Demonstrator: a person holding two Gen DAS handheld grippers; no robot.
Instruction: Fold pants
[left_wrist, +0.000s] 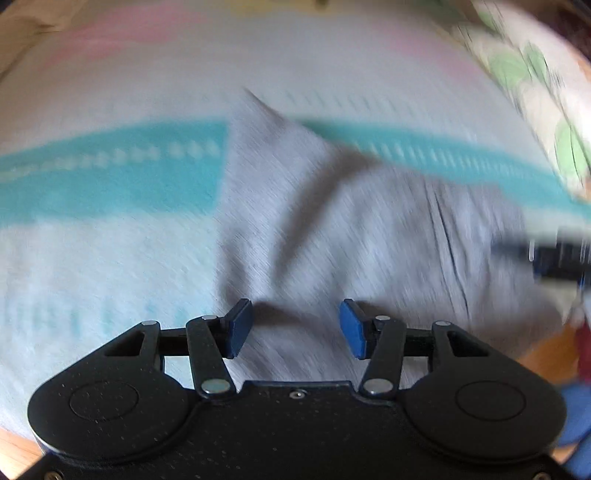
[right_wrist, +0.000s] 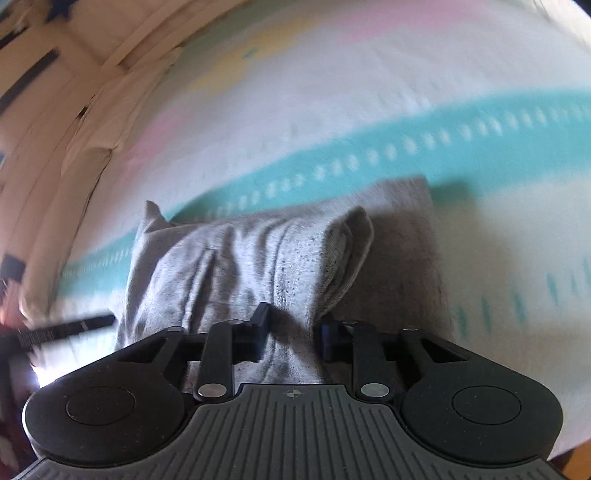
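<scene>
One pair of grey pants (right_wrist: 258, 266) lies on one striped blanket (right_wrist: 369, 92). Two grippers are in view, the left gripper (left_wrist: 295, 328) and the right gripper (right_wrist: 291, 334).

I work over a bed whose white cover (right_wrist: 332, 92) carries a teal band (right_wrist: 480, 136) dotted white and fainter pink and yellow bands further off. Directly on it lie the grey pants (right_wrist: 240, 258), rumpled, crossing the teal band.

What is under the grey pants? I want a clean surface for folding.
The grey pants lie on a white blanket with a teal stripe. What the pants cover is hidden.
</scene>
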